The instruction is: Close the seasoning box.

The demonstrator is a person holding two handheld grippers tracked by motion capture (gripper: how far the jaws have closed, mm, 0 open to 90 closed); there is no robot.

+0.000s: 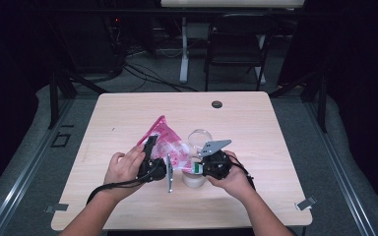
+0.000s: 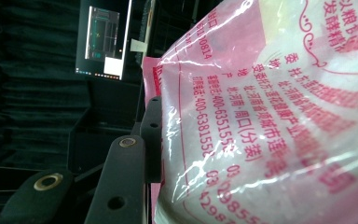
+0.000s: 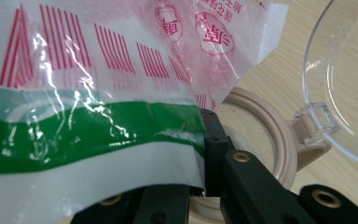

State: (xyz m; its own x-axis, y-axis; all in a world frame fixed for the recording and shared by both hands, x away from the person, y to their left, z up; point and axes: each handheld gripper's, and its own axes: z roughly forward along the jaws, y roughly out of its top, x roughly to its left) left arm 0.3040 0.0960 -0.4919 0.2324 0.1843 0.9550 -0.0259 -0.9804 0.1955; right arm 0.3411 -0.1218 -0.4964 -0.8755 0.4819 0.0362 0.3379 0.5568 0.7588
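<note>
A pink and white printed plastic bag (image 1: 165,140) hangs between both grippers above the table's near middle. My left gripper (image 1: 152,145) is shut on the bag's body (image 2: 270,116); one black jaw lies against its side and the other is hidden behind it. On the right, my right gripper (image 1: 198,167) is shut on the bag's green-striped edge (image 3: 74,93). Below that edge stands a round beige jar (image 1: 194,179), its rim (image 3: 279,135) just beyond the jaws. The jar's clear hinged lid (image 1: 200,137) (image 3: 340,93) stands swung back, and white powder shows inside.
The light wooden table (image 1: 256,123) has a small black round grommet (image 1: 217,104) near its far edge. Behind the table are a black folding chair (image 1: 236,44) and a white desk leg (image 1: 183,49). Cables trail from both grippers toward the near edge.
</note>
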